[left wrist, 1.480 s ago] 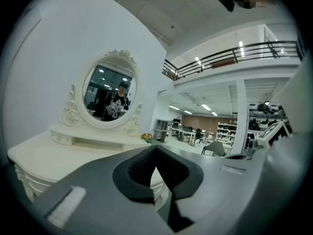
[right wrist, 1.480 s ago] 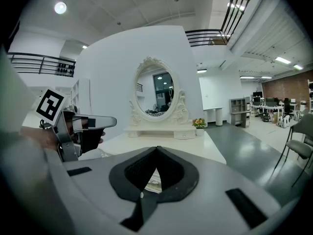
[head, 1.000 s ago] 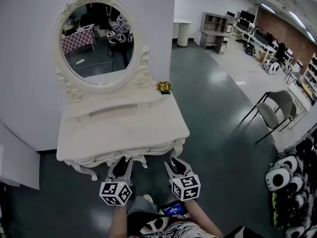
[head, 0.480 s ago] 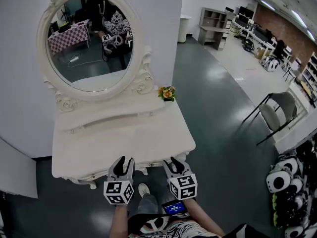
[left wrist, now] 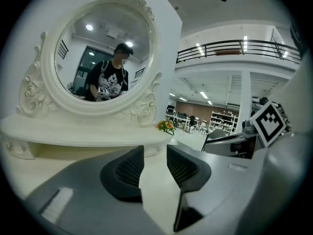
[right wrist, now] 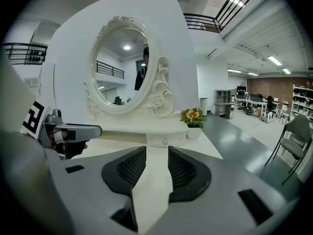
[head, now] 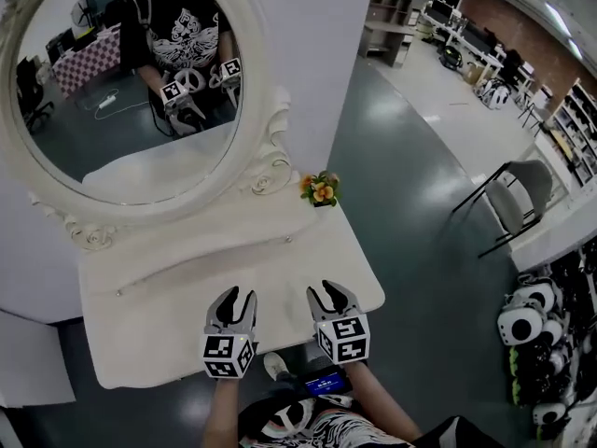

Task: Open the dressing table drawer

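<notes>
The white dressing table stands against the wall under an oval mirror. Both my grippers hover over its top near the front edge, side by side and pointing at the mirror. The left gripper is open, with nothing between its jaws. The right gripper is also open and empty. A low raised shelf along the back holds a small drawer with a round knob, straight ahead of the right gripper. The table's front apron is hidden below the top's edge.
A small pot of orange flowers sits at the back right corner of the table. A grey chair stands on the dark floor to the right. White helmet-like objects crowd the far right. The mirror reflects the person and both grippers.
Both grippers moved forward from below the table's front edge to above its top. Their jaws have spread wider. The view has closed in on the mirror, and the front apron has dropped out of sight.
</notes>
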Demonstrator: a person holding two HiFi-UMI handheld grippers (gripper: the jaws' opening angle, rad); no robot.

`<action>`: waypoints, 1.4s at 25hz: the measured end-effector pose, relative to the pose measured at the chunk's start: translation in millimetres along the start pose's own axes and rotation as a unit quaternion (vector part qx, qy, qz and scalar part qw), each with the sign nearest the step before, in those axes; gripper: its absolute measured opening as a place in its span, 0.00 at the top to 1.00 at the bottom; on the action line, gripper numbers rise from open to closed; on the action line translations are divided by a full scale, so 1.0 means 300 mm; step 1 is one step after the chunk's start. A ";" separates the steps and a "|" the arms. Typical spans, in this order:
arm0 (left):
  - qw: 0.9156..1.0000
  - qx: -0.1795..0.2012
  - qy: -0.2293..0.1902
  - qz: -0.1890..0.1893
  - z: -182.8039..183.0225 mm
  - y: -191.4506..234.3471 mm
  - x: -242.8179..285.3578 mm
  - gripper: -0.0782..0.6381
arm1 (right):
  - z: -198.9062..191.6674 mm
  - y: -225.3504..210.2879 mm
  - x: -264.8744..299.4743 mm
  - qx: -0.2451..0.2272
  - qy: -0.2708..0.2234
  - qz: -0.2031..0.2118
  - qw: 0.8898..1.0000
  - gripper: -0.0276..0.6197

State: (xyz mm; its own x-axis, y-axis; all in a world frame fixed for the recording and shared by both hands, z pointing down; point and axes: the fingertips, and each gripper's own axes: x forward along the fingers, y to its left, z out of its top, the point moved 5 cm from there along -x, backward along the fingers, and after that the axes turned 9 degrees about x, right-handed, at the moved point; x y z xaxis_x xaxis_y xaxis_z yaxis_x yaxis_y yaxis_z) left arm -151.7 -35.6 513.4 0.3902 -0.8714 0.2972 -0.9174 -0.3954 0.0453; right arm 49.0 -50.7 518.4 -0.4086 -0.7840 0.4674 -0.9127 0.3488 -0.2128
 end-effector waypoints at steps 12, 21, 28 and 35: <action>0.999 -0.024 0.041 -0.011 -0.054 0.107 0.268 0.70 | 0.034 -0.092 0.301 -0.002 0.045 -0.008 0.999 0.73; 0.997 -0.026 0.070 -0.010 -0.121 0.105 0.373 0.71 | 0.027 -0.131 0.453 -0.020 0.069 0.005 0.997 0.73; 0.995 -0.030 0.090 -0.003 -0.167 0.117 0.410 0.71 | 0.010 -0.135 0.542 -0.029 0.079 0.011 0.996 0.73; 0.994 -0.032 0.104 -0.005 -0.189 0.115 0.436 0.71 | 0.005 -0.135 0.626 -0.022 0.084 0.017 0.996 0.73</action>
State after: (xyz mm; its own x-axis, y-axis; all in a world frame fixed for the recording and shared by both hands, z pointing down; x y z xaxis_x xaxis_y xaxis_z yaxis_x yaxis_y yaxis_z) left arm -136.7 -146.8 607.8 0.3801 -0.7868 0.4863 -0.9196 -0.3781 0.1071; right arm 9.3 -212.8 613.5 -0.4312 -0.6753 0.5984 -0.8958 0.3995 -0.1946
